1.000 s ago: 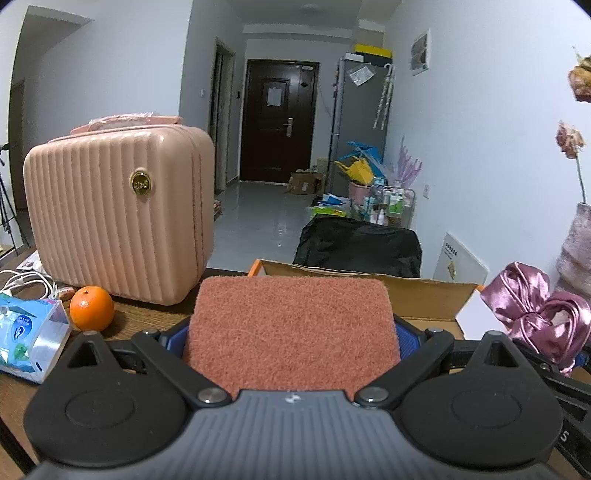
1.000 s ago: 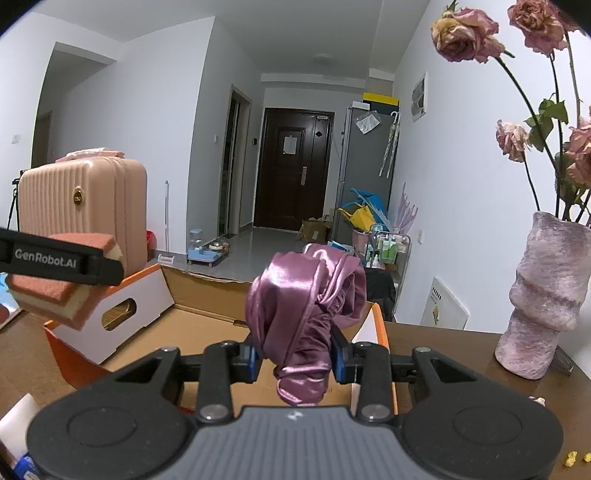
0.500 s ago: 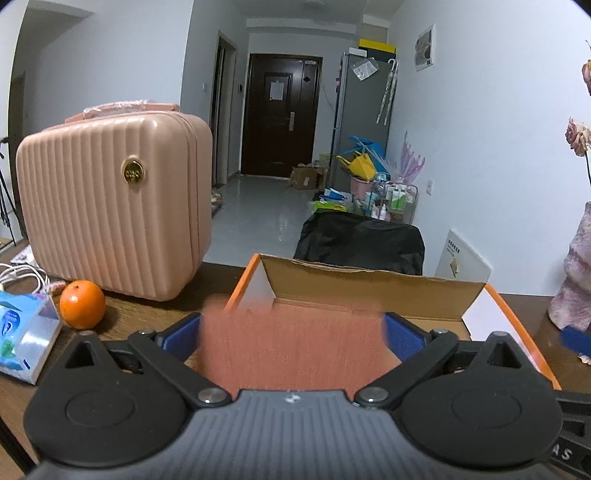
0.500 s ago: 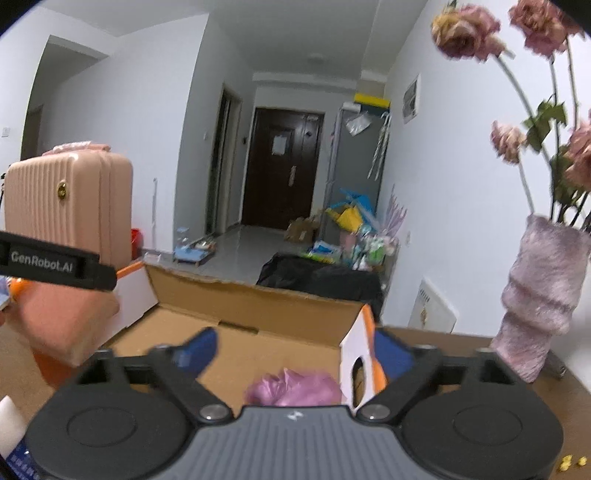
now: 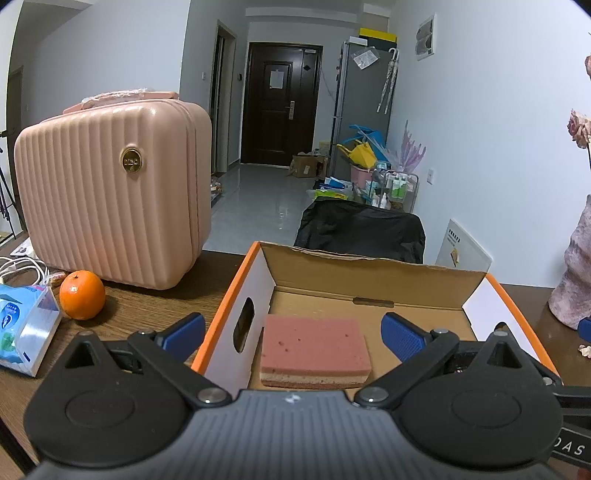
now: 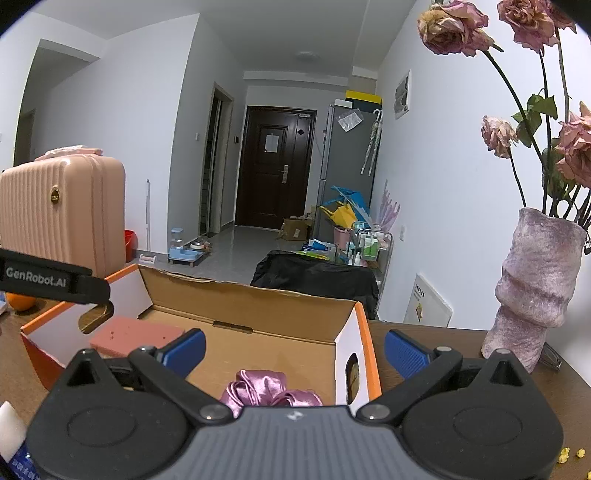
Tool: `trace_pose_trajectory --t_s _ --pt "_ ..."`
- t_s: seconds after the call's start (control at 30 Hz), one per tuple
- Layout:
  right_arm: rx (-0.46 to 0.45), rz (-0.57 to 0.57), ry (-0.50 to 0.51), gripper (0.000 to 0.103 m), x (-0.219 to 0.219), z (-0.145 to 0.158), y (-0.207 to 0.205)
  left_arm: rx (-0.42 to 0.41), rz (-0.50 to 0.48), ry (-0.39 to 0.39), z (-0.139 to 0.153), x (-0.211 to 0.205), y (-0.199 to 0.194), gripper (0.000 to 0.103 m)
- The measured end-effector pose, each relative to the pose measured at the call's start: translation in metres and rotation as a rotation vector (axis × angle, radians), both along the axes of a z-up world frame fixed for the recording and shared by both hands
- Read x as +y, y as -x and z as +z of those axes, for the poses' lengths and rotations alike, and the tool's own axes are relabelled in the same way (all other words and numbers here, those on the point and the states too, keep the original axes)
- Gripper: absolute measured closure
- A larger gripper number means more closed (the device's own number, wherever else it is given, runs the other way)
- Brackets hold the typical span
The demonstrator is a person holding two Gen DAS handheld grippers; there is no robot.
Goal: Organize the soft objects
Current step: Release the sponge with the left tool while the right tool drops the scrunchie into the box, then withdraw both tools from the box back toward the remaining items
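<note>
Both claws hang over an open cardboard box (image 5: 373, 280) with orange edges that stands on the dark wooden desk (image 5: 147, 302).

The left claw (image 5: 291, 332) stands wide open, its blue pads well apart and gripping nothing. Below and between them a pink sponge (image 5: 314, 350) lies flat on the box floor, close to the left wall with the oval handle hole. From the right wrist view the same sponge (image 6: 136, 334) shows in the far left part of the box (image 6: 258, 302).

The right claw (image 6: 293, 350) is wide open too — its jaws have just been opening, and nothing sits between the pads. A pink satin scrunchie (image 6: 269, 391) lies on the box floor just beneath it, near the right wall, partly hidden behind the claw's body. The sponge and scrunchie lie well apart, at opposite sides of the box.

Left of the box stand a ribbed pink case (image 5: 110, 192) and, beside it, an orange (image 5: 82, 294) and a blue tissue pack (image 5: 22, 325). To the right of the box a mottled pink vase (image 6: 532, 291) holds dried roses (image 6: 454, 29) — it stands on the desk, apart from the box.
</note>
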State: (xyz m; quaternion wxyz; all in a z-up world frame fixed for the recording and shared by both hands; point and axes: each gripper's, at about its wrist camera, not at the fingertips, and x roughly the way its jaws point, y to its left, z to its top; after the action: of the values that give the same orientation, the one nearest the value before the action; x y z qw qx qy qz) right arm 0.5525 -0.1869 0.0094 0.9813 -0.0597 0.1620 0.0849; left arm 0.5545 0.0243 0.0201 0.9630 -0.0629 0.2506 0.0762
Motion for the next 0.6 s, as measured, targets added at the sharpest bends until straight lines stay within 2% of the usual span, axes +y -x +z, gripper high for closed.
trace_pose_trajectory --t_s 0.6 --pt "0.000 0.003 -0.011 0.000 0.001 0.003 0.012 -0.026 -0.003 -0.032 0.004 -0.005 0.011 0.000"
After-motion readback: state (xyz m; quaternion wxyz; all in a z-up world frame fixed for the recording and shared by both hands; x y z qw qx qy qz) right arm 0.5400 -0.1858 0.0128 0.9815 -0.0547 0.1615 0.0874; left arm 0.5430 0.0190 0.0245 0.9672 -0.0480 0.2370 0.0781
